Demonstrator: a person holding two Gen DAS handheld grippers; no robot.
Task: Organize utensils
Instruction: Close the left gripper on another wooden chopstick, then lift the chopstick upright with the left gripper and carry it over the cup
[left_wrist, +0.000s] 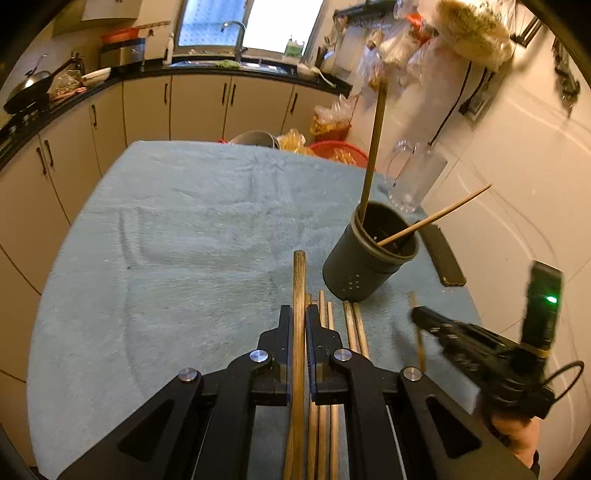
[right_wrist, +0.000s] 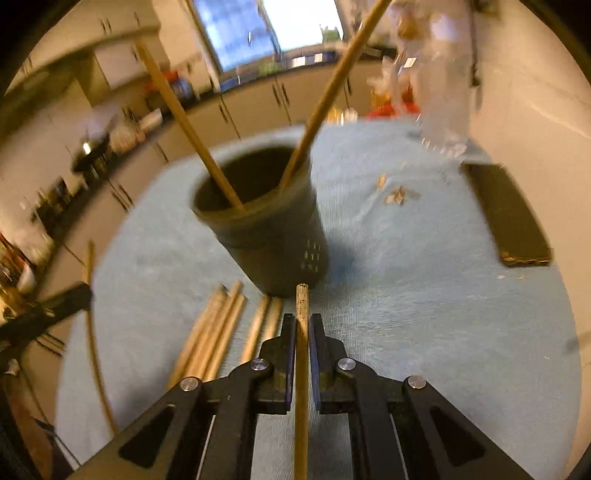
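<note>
My left gripper (left_wrist: 298, 315) is shut on one wooden chopstick (left_wrist: 299, 280) that sticks out ahead of its fingers. My right gripper (right_wrist: 303, 321) is shut on another chopstick (right_wrist: 302, 299), just in front of the dark utensil holder (right_wrist: 273, 240). The holder (left_wrist: 365, 266) stands on the blue cloth with two chopsticks (left_wrist: 373, 155) leaning in it. Several loose chopsticks (right_wrist: 221, 325) lie on the cloth before the holder. In the left wrist view the right gripper (left_wrist: 419, 317) shows to the right with its stick.
A black phone (right_wrist: 509, 218) lies by the wall to the right of the holder, with a glass pitcher (left_wrist: 413, 177) behind it. Crumbs (right_wrist: 399, 194) dot the cloth. Kitchen cabinets and a sink counter (left_wrist: 221, 66) run beyond the table (left_wrist: 166, 221).
</note>
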